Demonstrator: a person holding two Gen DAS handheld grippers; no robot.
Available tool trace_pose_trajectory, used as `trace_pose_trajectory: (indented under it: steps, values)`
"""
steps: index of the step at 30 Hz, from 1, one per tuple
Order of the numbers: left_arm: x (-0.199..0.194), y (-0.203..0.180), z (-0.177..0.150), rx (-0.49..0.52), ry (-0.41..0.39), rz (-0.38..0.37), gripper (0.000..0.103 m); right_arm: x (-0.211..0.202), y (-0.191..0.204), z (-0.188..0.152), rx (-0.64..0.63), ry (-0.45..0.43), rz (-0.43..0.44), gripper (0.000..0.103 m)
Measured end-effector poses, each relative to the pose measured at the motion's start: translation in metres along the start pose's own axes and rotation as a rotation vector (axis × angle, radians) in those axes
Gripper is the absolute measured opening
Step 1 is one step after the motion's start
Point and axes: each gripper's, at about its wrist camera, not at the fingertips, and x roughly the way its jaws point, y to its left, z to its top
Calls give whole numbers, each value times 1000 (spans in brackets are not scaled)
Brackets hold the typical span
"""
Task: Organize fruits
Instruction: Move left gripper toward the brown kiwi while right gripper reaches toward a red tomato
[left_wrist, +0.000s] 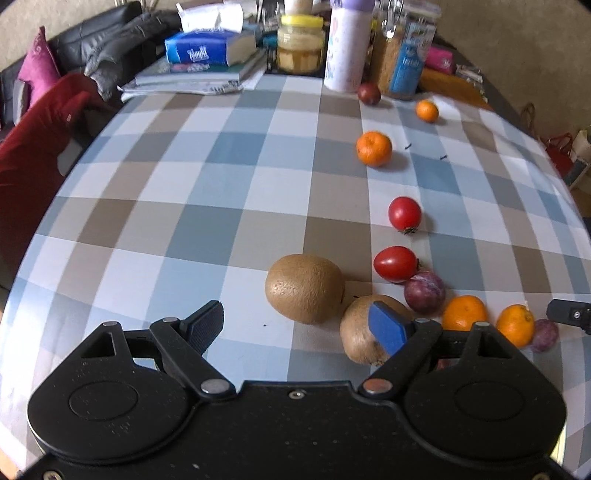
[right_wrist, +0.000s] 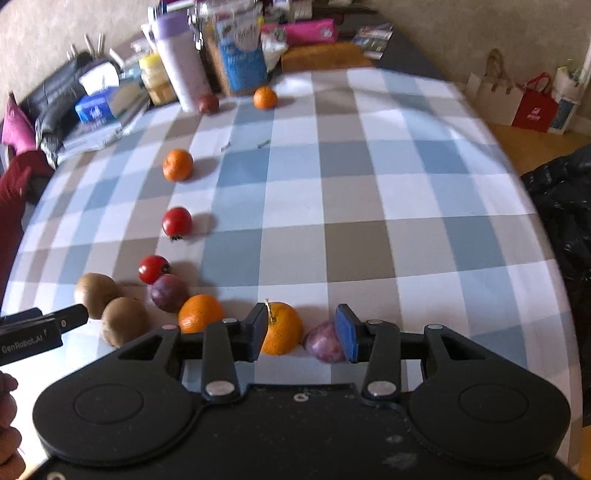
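Left claw (left_wrist: 295, 328) open, empty | right claw (right_wrist: 304, 332) open around orange (right_wrist: 282, 328) | kiwis (left_wrist: 304, 288) beside

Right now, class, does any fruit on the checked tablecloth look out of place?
Yes. Most fruits sit in a near row: two kiwis, a tomato, plums, oranges. Far off, one dark plum lies by the white bottle and a small orange sits beside the clutter, apart from their kinds.
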Motion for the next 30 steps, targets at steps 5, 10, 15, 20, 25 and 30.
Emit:
trace_pose_trajectory:
  steps: [5, 10, 15, 20, 25, 30]
  values:
    - [17, -2, 7, -8, 27, 11, 87, 32, 0, 11, 14, 80, 43, 44]
    - [28, -1, 14, -35, 37, 10, 87, 49, 3, 20, 37, 91, 59, 44]
    - [35, -1, 22, -47, 47, -7, 86, 60, 10, 32, 46, 76, 59, 44]
    - [40, -5, 36, -40, 26, 2, 86, 68, 23, 46, 46, 66, 62, 44]
    - [49, -5, 52, -37, 16, 3, 85, 81, 40, 59, 5, 51, 26, 44]
    - [60, 2, 56, -46, 28, 14, 81, 90, 50, 63, -30, 47, -15, 38]
